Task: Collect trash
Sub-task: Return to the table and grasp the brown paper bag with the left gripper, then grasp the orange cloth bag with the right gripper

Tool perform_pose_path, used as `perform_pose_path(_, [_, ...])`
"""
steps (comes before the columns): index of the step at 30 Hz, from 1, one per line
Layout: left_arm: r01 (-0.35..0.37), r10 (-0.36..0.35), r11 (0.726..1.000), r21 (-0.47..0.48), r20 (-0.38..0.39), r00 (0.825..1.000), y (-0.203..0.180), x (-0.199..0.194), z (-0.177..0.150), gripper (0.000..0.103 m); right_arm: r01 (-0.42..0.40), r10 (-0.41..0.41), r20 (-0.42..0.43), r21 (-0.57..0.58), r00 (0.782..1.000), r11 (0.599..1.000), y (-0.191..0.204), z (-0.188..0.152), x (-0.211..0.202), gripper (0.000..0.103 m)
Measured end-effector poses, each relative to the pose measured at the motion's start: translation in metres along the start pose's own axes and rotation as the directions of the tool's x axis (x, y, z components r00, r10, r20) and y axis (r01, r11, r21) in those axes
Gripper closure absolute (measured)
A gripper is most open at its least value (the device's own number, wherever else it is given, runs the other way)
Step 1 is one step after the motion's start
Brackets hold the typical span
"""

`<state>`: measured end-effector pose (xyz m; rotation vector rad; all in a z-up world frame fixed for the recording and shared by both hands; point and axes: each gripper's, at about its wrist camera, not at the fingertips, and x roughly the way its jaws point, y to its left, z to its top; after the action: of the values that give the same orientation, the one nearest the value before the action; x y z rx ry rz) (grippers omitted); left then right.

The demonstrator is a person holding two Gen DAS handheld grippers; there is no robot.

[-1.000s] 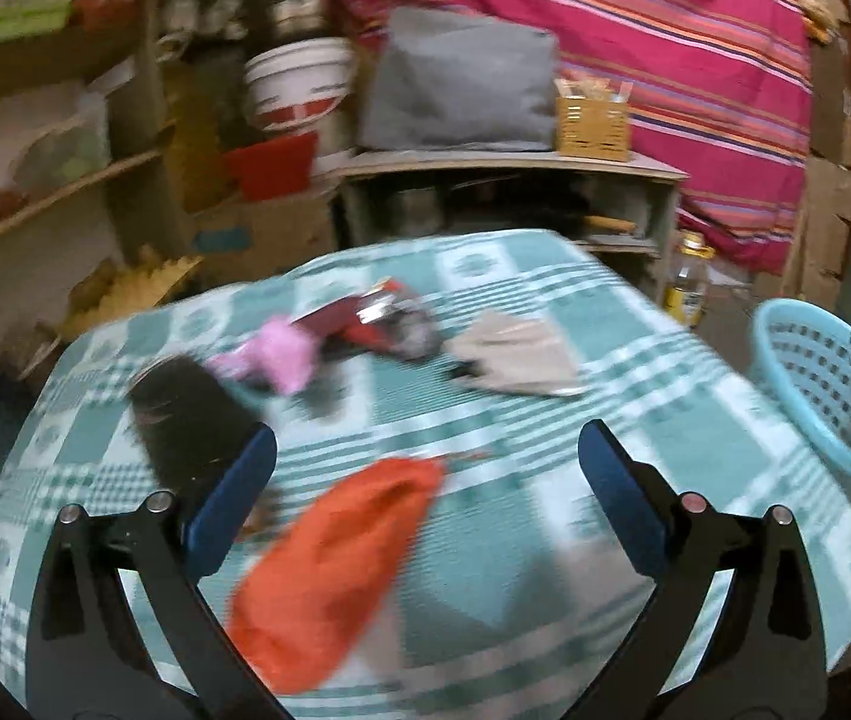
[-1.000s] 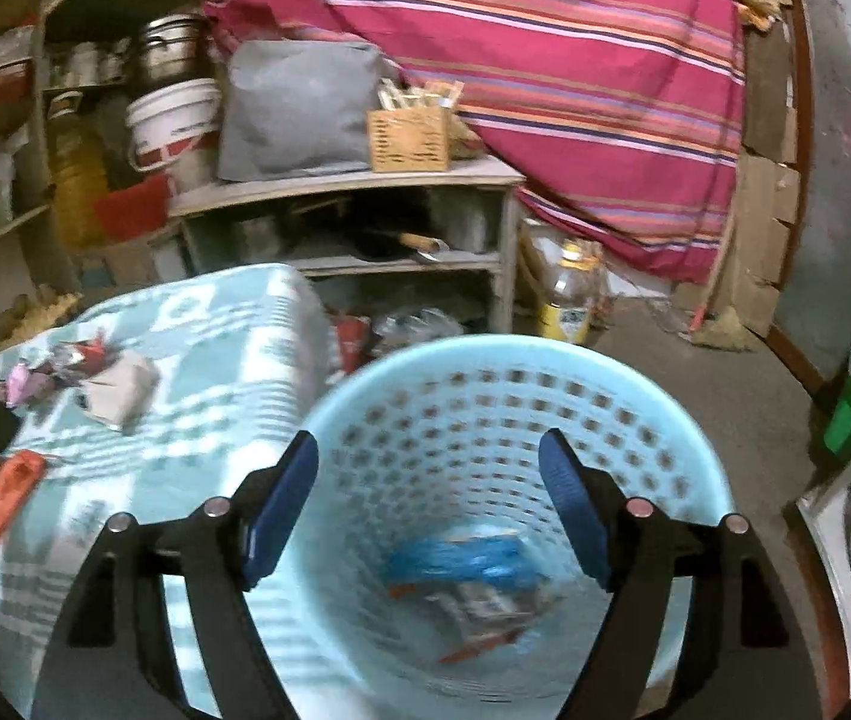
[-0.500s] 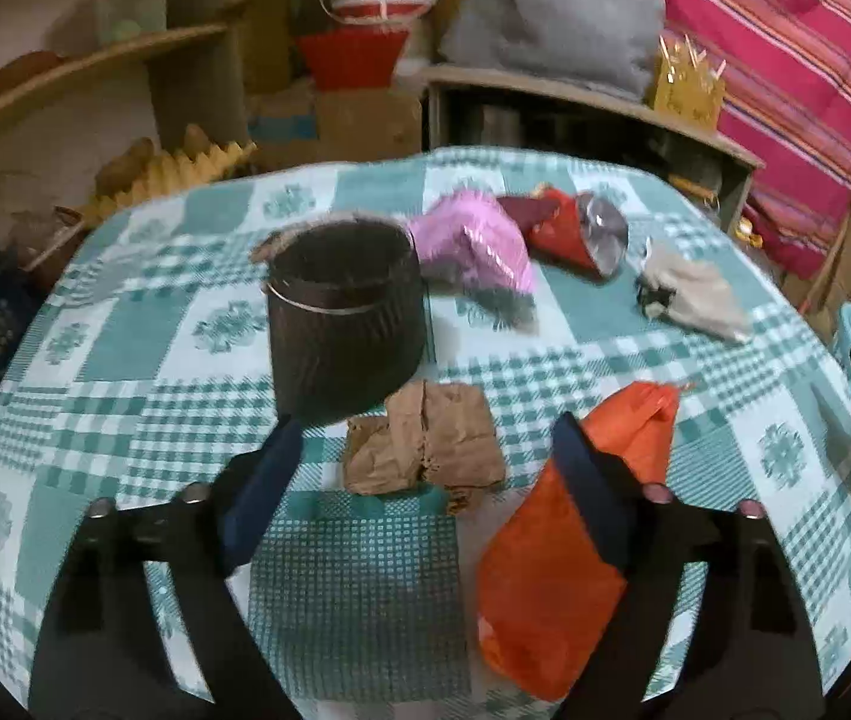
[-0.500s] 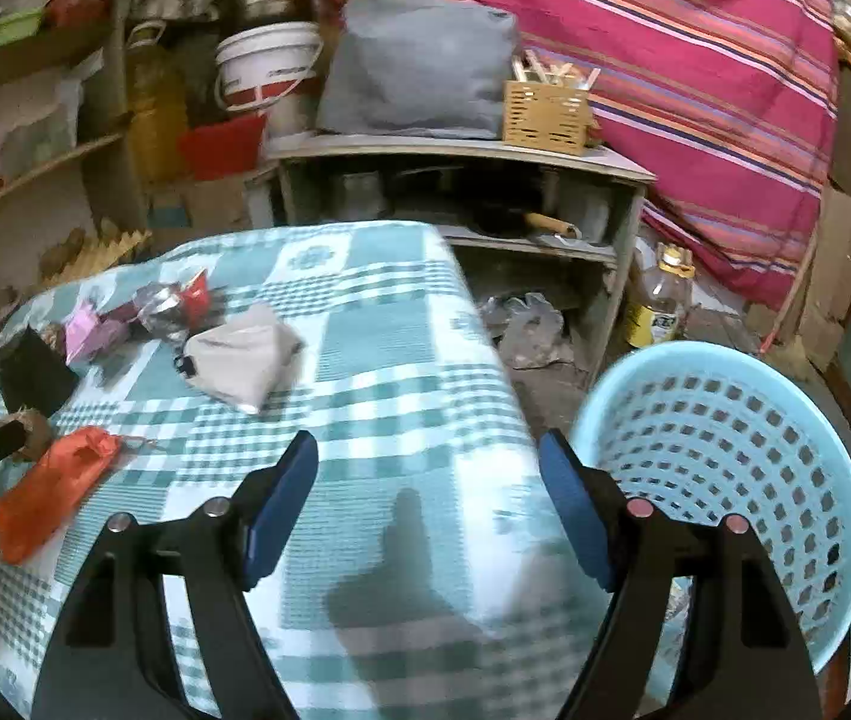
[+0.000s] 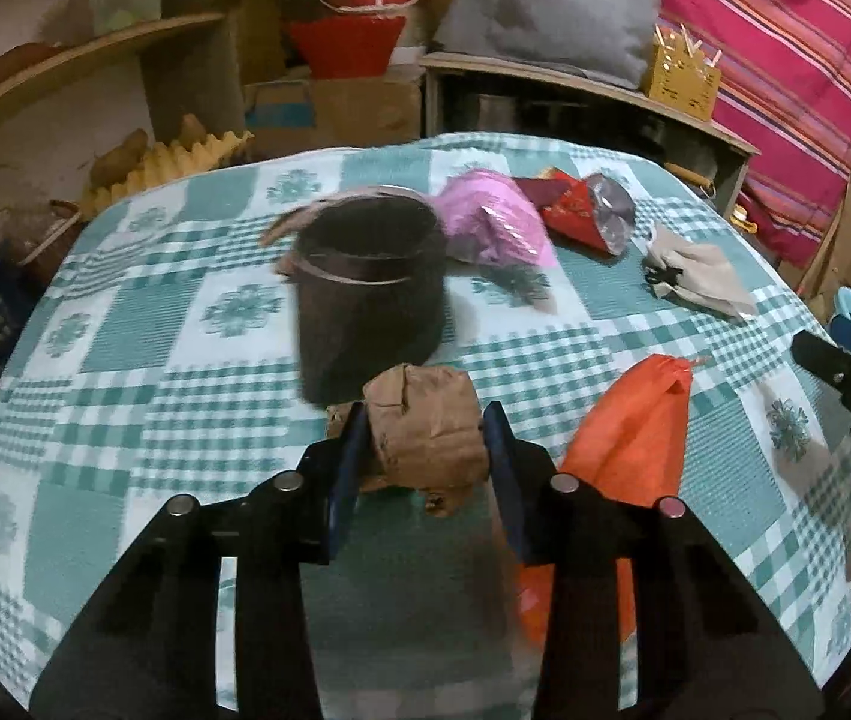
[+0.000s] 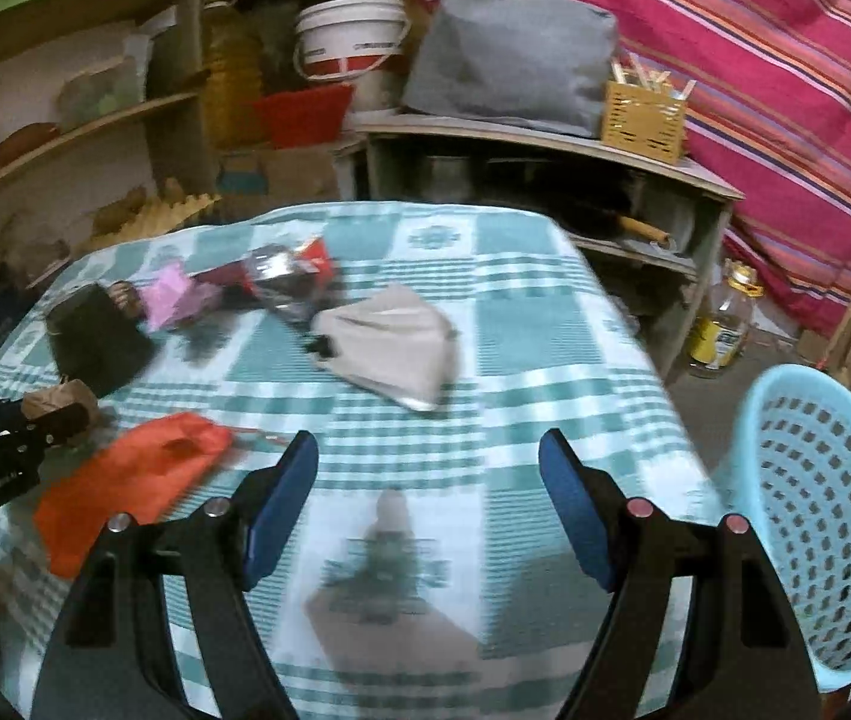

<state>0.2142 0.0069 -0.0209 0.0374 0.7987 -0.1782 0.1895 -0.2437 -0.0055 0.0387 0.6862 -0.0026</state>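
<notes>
A crumpled brown paper (image 5: 425, 426) sits between the blue pads of my left gripper (image 5: 425, 438), whose jaws are closing and press it from both sides just in front of a black cup (image 5: 371, 294). An orange bag (image 5: 635, 438) lies to its right. Farther back lie a pink wrapper (image 5: 494, 228), a red and silver wrapper (image 5: 581, 213) and a beige pouch (image 5: 701, 273). My right gripper (image 6: 428, 480) hangs open over the checked tablecloth (image 6: 515, 312) with nothing between its fingers. The beige pouch (image 6: 395, 348) is ahead of it, the orange bag (image 6: 131, 474) to its left.
A light blue perforated basket (image 6: 827, 516) stands off the table's right edge. Behind the table are a low shelf with a grey cushion (image 6: 509, 54) and a yellow box (image 6: 644, 111), a white bucket (image 6: 350, 39), and a bottle (image 6: 722, 324) on the floor.
My left gripper came over to the black cup and brown paper, then closed on the paper and bunched it up. My right gripper swung from over the basket to over the table.
</notes>
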Motion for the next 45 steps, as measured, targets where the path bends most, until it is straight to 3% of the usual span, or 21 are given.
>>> perform_pose_path(14, [-0.107,0.114,0.989,-0.104,0.056,0.992,0.078,-0.032,-0.014,0.065,-0.117,0.113,-0.067,-0.071,0.991,0.991,0.067,0.002,0.022,0.028])
perform_pose_path(21, [-0.129,0.136,0.985,-0.118,0.059,0.989,0.089,-0.035,-0.015,0.065,-0.16,0.15,-0.156,-0.052,0.976,0.986,0.083,0.001,0.046,0.029])
perform_pose_path(24, [-0.128,0.136,0.985,-0.116,0.061,0.989,0.089,-0.035,-0.016,0.065,-0.16,0.147,-0.18,-0.059,0.973,0.985,0.087,0.0,0.051,0.039])
perform_pose_path(26, [-0.123,0.131,0.985,-0.118,0.062,0.989,0.089,-0.035,-0.016,0.065,-0.169,0.155,-0.196,-0.056,0.968,0.984,0.087,-0.001,0.054,0.053])
perform_pose_path(31, [-0.121,0.128,0.986,-0.111,0.06,0.99,0.086,-0.034,-0.015,0.065,-0.173,0.159,-0.191,-0.06,0.969,0.983,0.087,-0.001,0.053,0.066])
perform_pose_path(33, [-0.121,0.128,0.987,-0.107,0.059,0.99,0.083,-0.033,-0.014,0.065,-0.17,0.155,-0.184,-0.07,0.971,0.983,0.087,-0.001,0.05,0.076])
perform_pose_path(34, [-0.121,0.127,0.987,-0.106,0.06,0.99,0.082,-0.033,-0.014,0.065,-0.175,0.159,-0.186,-0.073,0.97,0.982,0.086,-0.002,0.05,0.091])
perform_pose_path(39, [-0.111,0.119,0.989,-0.097,0.071,0.99,0.07,-0.034,-0.011,0.065,-0.176,0.164,-0.156,-0.067,0.974,0.982,0.074,-0.001,0.041,0.092])
perform_pose_path(45, [-0.099,0.105,0.992,-0.074,0.086,0.991,0.049,-0.034,-0.007,0.065,-0.152,0.151,-0.052,0.004,0.987,0.988,0.033,0.009,0.011,0.092])
